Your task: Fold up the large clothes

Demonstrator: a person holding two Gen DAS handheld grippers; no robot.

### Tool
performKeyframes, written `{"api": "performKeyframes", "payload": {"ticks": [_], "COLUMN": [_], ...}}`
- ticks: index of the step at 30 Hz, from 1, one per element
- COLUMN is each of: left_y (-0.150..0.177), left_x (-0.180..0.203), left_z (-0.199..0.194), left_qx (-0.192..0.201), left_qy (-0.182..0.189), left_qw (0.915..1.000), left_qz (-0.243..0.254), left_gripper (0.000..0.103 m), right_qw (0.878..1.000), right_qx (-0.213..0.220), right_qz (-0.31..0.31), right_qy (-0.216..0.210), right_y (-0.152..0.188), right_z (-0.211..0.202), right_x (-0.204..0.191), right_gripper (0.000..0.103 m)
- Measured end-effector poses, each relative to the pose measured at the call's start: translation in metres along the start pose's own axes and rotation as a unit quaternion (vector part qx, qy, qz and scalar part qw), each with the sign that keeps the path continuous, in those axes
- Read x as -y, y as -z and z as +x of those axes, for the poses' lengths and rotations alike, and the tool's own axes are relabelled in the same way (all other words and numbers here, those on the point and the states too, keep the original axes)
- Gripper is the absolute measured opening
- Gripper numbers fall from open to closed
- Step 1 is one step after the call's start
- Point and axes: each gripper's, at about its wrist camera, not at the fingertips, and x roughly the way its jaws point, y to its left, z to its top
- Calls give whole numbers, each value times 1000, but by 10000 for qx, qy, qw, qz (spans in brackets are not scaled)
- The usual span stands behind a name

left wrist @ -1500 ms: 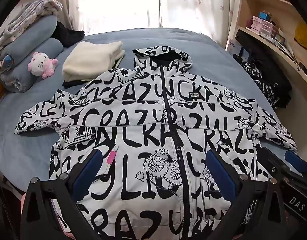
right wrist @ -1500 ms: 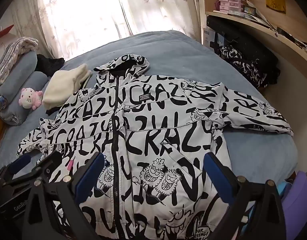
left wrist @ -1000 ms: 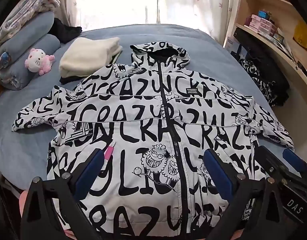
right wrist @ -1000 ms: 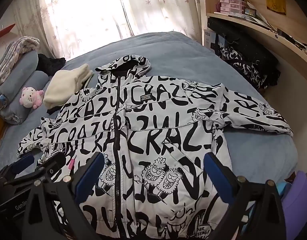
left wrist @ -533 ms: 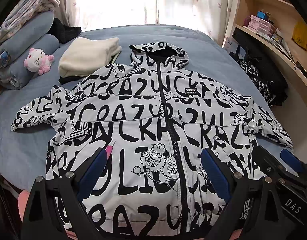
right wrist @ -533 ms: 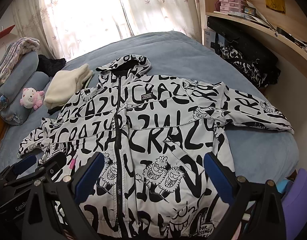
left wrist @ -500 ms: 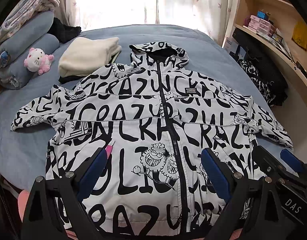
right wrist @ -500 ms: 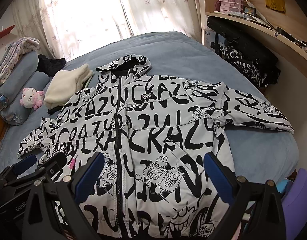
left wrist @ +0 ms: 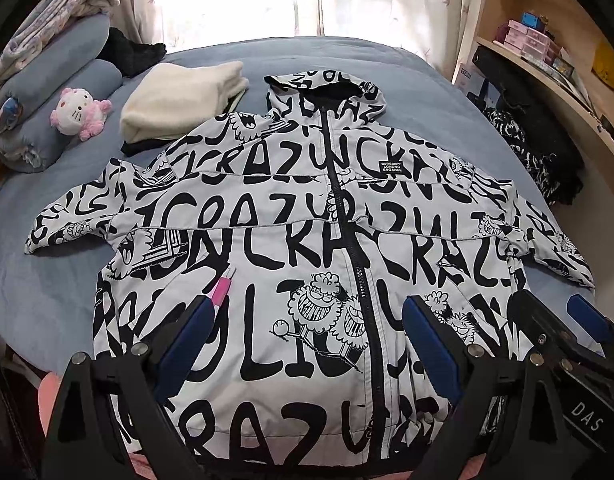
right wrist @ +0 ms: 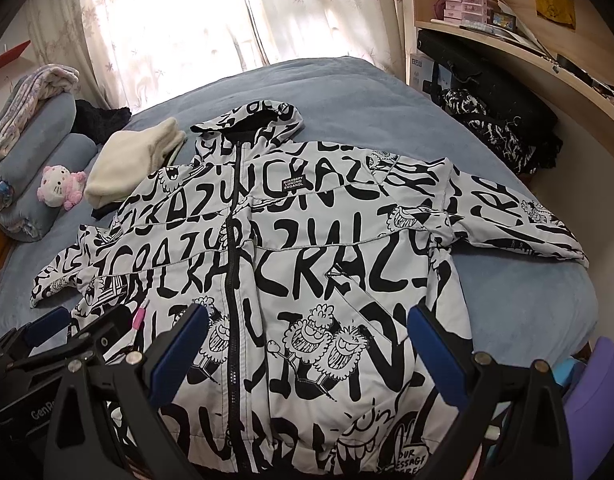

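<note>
White fabric printed with black letters and cartoon faces makes up the hooded jacket (left wrist: 275, 248), which is spread flat and face up on the blue bed (left wrist: 35, 288), zipped closed, with the hood toward the window and both sleeves stretched out to the sides. A small pink tag (left wrist: 221, 291) is seen on the front, left of the zipper.

The left gripper (left wrist: 303, 344) is held above the lower part of the jacket, near the hem; its blue-padded fingers (left wrist: 185, 340) are spread wide and nothing is held between them. The right gripper (right wrist: 303, 344) is held just beside it, over the same lower part, and its fingers (right wrist: 435, 344) are also wide apart — no cloth is gripped.

Beside the hood a folded cream garment (left wrist: 179, 100) is laid, touching the jacket's shoulder. Farther to the left a pink and white plush toy (left wrist: 79, 112) is leaned against rolled grey-blue bedding (left wrist: 63, 80). A dark patterned garment (right wrist: 495, 132) is piled at the right edge of the bed — below a wooden shelf (right wrist: 519, 52).
</note>
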Motion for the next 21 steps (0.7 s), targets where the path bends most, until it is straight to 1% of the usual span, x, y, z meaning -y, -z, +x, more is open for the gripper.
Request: {"api": "performKeyframes", "payload": {"ticks": [4,17,21], "left_y": [0,2,-4], "left_x": [-2,1,13], "left_z": [3,6,11], "left_qx": [-51,-45,-23], "left_qy": [37,15,-33], "left_qw": [10000,10000,10000], "left_qz": [-47,-13,61], "left_gripper": [94,94,94], "right_qw": [10000,10000,10000], "right_qx": [-2,-2,16], "right_qz": [2,3,-13], "right_qy": [-4,-29,-25], "right_y": [0,-1,-4], "right_z": [1,7,6], "right_x": [0,3,5], "right_gripper": [100,100,100]}}
